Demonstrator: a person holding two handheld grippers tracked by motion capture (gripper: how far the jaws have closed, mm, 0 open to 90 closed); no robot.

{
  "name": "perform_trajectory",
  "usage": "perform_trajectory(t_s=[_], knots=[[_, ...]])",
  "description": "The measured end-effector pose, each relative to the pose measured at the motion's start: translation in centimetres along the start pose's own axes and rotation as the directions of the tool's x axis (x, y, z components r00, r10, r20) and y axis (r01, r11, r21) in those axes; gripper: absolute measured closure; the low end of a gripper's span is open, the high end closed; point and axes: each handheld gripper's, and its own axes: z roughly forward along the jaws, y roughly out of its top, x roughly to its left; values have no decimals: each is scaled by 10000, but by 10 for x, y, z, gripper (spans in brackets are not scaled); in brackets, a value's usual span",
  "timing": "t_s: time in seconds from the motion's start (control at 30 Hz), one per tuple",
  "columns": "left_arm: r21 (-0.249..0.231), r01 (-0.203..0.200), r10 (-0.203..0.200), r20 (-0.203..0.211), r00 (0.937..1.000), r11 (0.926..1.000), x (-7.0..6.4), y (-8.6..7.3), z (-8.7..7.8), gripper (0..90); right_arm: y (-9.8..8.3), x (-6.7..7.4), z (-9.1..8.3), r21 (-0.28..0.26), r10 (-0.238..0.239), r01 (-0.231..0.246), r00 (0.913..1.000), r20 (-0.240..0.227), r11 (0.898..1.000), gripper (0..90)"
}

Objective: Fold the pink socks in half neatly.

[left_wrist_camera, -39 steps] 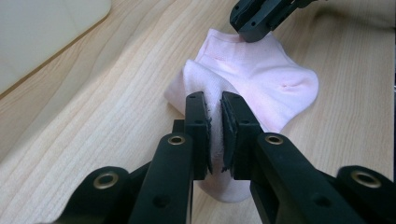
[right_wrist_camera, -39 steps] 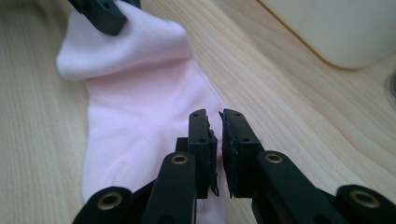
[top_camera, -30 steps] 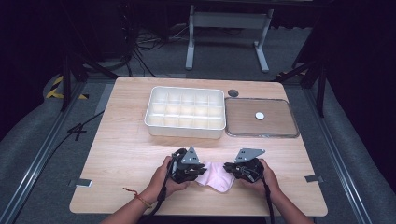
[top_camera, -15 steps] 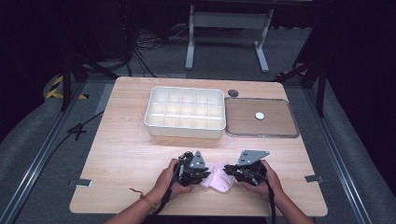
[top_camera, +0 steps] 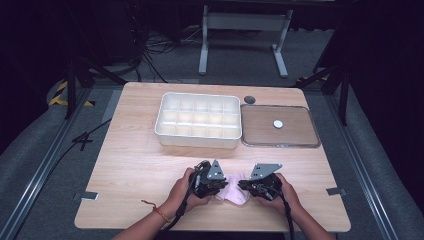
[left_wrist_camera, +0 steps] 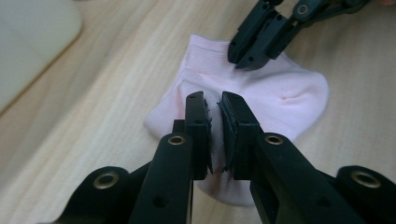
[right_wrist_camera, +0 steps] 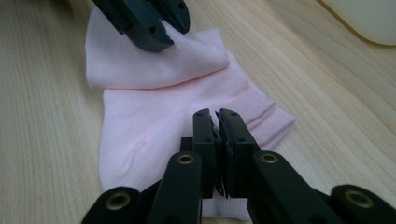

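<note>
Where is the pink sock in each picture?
High view: the pink sock lies near the table's front edge, between the two grippers.
Left gripper view: the sock is mid-picture, pinched by the left gripper.
Right gripper view: the sock is mid-picture, pinched by the right gripper.
Shared landmark: the white compartment tray.

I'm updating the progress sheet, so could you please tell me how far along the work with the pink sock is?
Done: the pink sock lies on the table, one end folded over. In hand: the left gripper and the right gripper are each shut on its fabric, at opposite sides. Left: probably finishing the fold and placing the sock in the white compartment tray, whose compartments look empty from the high view.
</note>
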Motion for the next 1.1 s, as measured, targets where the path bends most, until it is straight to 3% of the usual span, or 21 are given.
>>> perform_trajectory(t_s=[0.3,0.5,0.6,0.67,0.8,0.9,0.93,1.0,1.1], knots=[[-593,403,-429,-442,9981,9974,3,5,-8,824,0,-1,1,-19,2,-2,10000,-74,10000,870],[-310,302,-312,-308,9990,9991,-4,6,7,814,0,-2,1,-34,68,-68,10000,-63,10000,870],[-639,556,-566,-139,9983,9964,-1,6,6,763,0,-2,1,-48,54,-54,10000,-78,10000,870],[-813,655,-675,-224,9975,9945,2,6,0,698,0,-2,1,-51,39,-39,10000,-88,10000,870],[-1708,805,-837,-111,9964,9820,8,6,-24,597,-1,-2,1,-46,30,-31,10000,-80,10000,870],[-2009,833,-875,-119,9961,9761,12,2,-41,593,-1,-2,1,-47,37,-38,10000,-71,10000,870],[-2061,856,-852,108,9963,9748,14,-1,-45,636,-1,-2,1,-61,74,-74,9999,-89,10000,872],[-1752,672,-629,299,9976,9822,16,-11,-47,709,-1,-2,1,-66,93,-94,9999,-103,9999,874],[-1084,729,-664,625,9958,9914,18,-26,-39,769,-1,-3,2,-101,157,-159,9997,-163,9998,877]])
